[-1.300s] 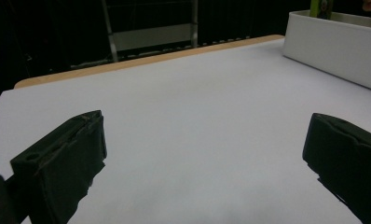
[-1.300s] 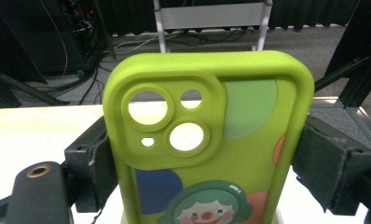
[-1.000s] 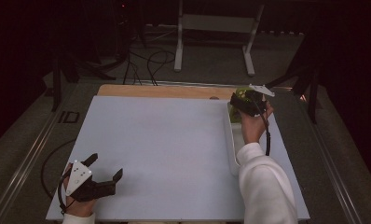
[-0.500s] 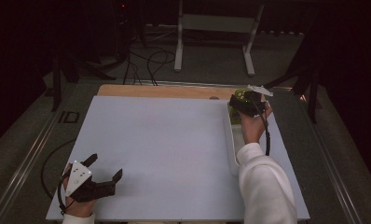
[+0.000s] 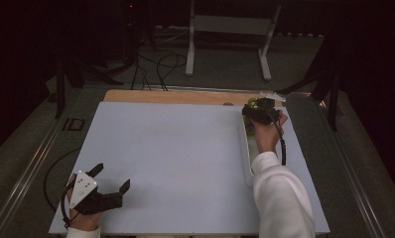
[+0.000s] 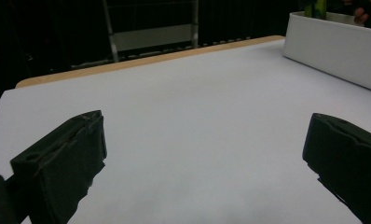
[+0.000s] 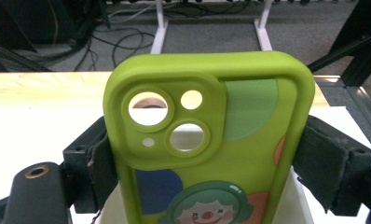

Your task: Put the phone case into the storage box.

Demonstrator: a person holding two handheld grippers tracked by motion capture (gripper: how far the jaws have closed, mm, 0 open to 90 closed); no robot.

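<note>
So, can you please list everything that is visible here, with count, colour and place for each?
Phone case: one, lime green with a cartoon clown print and open camera holes, upright between the jaws of the right tongs, over the tray.
Tray: one, white, long and narrow, at the right side of the mat.
Mat: one, white, covering most of the table.
Table: one, its wooden edge showing along the far side.
Stand: one, white metal, on the floor beyond the table.
Cables: several, black, on the floor beyond the table.
Left tongs: one, black, open, at the near left corner of the mat.
Right tongs: one, black, shut on the phone case.
Sleeve: one, white, on the right arm.
</note>
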